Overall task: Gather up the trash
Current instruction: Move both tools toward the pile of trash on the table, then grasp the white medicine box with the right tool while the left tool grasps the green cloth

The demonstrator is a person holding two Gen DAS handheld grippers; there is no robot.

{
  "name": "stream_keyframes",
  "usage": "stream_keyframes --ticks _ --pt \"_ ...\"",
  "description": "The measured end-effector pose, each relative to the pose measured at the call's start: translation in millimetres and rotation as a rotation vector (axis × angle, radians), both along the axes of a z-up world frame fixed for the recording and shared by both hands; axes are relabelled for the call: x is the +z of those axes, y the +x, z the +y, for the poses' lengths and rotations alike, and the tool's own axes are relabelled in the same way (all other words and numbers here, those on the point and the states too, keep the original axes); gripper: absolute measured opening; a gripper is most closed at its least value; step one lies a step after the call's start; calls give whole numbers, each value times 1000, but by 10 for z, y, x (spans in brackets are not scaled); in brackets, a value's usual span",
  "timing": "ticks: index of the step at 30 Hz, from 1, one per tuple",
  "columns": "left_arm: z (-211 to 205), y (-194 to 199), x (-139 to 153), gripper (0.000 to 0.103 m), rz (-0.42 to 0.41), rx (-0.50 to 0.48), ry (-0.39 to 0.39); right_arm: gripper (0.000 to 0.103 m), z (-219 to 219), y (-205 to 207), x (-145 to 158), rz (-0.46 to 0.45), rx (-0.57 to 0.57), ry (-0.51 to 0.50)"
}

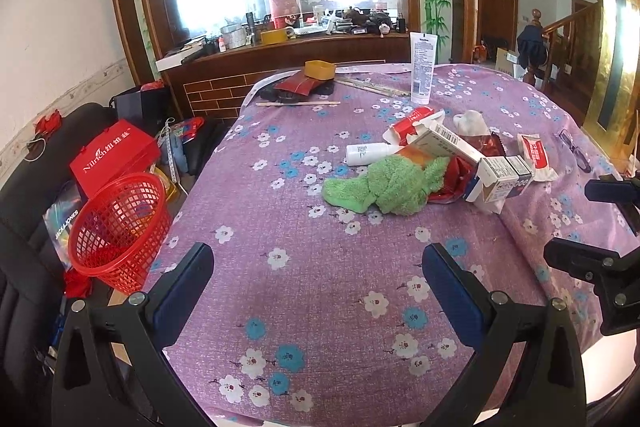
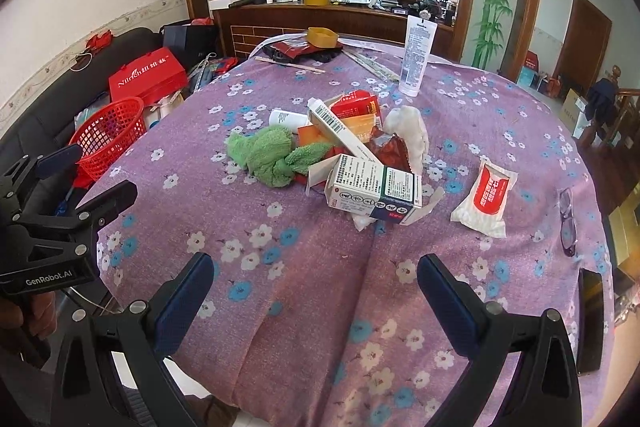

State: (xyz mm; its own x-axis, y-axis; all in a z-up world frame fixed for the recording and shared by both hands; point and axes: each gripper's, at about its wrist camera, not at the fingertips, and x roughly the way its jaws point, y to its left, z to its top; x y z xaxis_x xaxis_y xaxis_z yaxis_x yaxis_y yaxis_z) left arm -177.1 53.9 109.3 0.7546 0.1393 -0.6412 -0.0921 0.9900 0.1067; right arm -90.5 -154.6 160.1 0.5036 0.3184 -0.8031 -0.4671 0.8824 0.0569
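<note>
Both tools, left tool (image 1: 318, 281) and right tool (image 2: 316, 285), are spread wide and empty. Trash pile (image 2: 360, 163) sits mid-counter; red basket (image 1: 120, 227) stands off the counter's left edge. Risk: green cloth (image 2: 272, 155) snagging, dragging cartons off.

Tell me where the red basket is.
The red basket sits off the table's left edge, beside the red box, left in both views.

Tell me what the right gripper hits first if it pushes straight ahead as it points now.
Probably the opened white medicine box at the near edge of the trash pile. The right gripper is open over bare purple tablecloth, and nothing lies between it and that box. Depth is hard to judge through the fisheye.
</note>
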Motion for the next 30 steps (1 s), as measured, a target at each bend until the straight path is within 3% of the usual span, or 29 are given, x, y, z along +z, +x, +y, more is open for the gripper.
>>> stream_keyframes --ticks 8,17,22,26,27,30 --pt "-91 37 -22 103 8 -46 15 103 -102 -4 -61 22 -3 9" --pt "0 419 -85 103 124 -99 -123 102 -543 431 -125 119 -125 229" --pt "34 515 -36 103 114 -94 -149 75 -626 923 -154 164 -133 320" --pt "48 564 -49 103 124 -103 -153 64 -577 1355 -288 186 -147 334" --pt "68 571 -53 103 126 -98 -159 55 -561 1433 -345 208 -141 347" --pt "136 585 -71 103 139 -87 -188 48 -486 1428 -490 301 -125 349"
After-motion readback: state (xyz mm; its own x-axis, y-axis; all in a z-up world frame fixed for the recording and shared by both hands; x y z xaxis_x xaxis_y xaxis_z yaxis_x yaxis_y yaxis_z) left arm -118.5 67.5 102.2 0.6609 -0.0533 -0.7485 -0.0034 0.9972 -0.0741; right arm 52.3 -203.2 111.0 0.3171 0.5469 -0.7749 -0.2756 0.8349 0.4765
